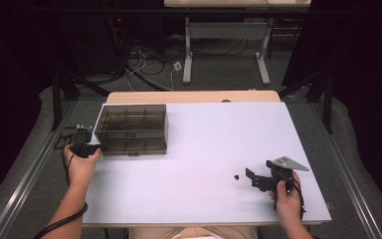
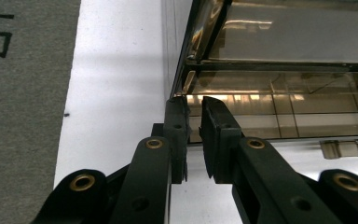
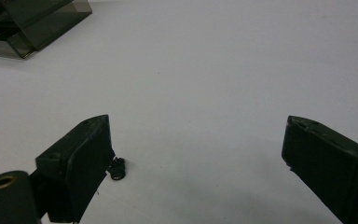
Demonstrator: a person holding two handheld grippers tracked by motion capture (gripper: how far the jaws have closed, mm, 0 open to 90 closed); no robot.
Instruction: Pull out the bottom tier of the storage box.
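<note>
Jaws of the left gripper are pinching the front-left corner wall of the smoky compartment box; keeping that hold steady matters. Right gripper is gaping beside a small black part.

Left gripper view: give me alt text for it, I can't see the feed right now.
The left gripper has its two black jaws nearly together at the corner edge of a smoky clear plastic box with dividers inside. The box sits on a white table, with grey floor at the left.
</note>
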